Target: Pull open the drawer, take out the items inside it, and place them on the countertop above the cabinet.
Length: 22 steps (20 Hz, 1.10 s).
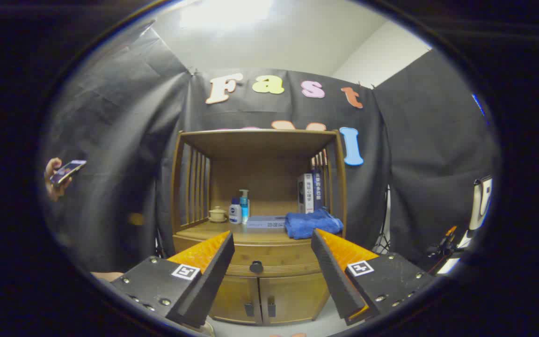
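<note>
I hold the gripper (pixel 273 243) with its fingers spread wide and empty, well short of the wooden cabinet (pixel 258 224). Its drawer (pixel 274 260) sits shut between them, black knob (pixel 256 267) centred, under the surface (pixel 213 230) carrying a blue towel (pixel 310 223).

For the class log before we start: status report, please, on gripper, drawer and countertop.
Gripper open, short of the cabinet, holding nothing. Drawer shut, knob between the fingers' line, untouched. Countertop already carries blue towel, bottles, cup.
</note>
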Each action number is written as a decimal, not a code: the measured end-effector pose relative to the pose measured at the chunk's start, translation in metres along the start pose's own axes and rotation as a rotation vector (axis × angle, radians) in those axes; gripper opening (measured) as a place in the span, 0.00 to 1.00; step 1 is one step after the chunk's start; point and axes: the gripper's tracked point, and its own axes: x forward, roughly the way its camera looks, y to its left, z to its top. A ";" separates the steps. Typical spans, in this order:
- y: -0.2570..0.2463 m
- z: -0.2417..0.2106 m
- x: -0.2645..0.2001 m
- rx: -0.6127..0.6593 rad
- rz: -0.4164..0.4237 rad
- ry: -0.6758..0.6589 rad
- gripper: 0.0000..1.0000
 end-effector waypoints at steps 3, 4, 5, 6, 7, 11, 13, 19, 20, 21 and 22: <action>0.002 -0.016 0.001 0.006 0.011 0.048 0.99; 0.001 -0.016 0.002 0.012 0.007 0.049 0.99; 0.000 -0.016 0.003 0.027 0.007 0.048 0.99; 0.000 -0.016 0.005 0.041 0.006 0.046 0.99; -0.002 -0.016 0.006 0.052 0.003 0.044 0.99; -0.005 -0.022 0.006 0.066 -0.003 0.063 0.99; -0.006 -0.026 0.006 0.063 -0.003 0.073 0.99; 0.011 -0.059 0.031 0.030 0.040 0.135 0.99; 0.017 -0.066 0.042 0.022 0.054 0.147 0.99; 0.021 -0.074 0.053 0.011 0.063 0.162 0.99; 0.026 -0.083 0.064 0.002 0.075 0.174 0.99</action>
